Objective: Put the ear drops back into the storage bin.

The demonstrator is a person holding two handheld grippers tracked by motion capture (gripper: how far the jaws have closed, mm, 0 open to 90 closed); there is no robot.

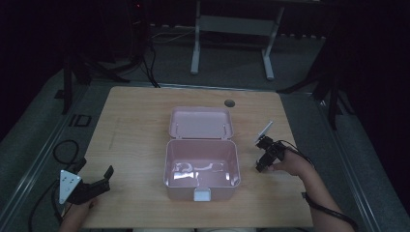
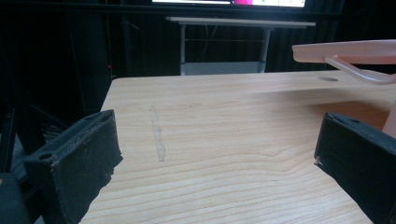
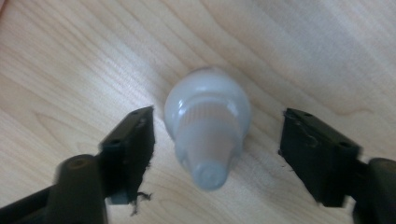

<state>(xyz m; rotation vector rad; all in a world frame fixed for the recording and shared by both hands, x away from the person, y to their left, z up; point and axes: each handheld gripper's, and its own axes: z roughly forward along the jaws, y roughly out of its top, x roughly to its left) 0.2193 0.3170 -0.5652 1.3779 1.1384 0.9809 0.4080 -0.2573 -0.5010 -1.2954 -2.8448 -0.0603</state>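
The right tool (image 3: pixel 217 140) is hanging over a white dropper bottle (image 3: pixel 208 126) standing upright on the desk (image 3: pixel 84 60) — jaws apart on either side, not touching, nozzle pointing up at the camera. The left tool (image 2: pixel 217 158) is resting open, well apart from the pink box (image 1: pixel 202 169).

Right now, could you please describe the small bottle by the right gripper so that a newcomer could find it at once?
Start at the open pink box mid-table, then go to the right gripper beside it. Between its black jaws, untouched, stands a small white bottle with a ribbed collar and tapered nozzle, the one white, rounded thing on the bare wood.
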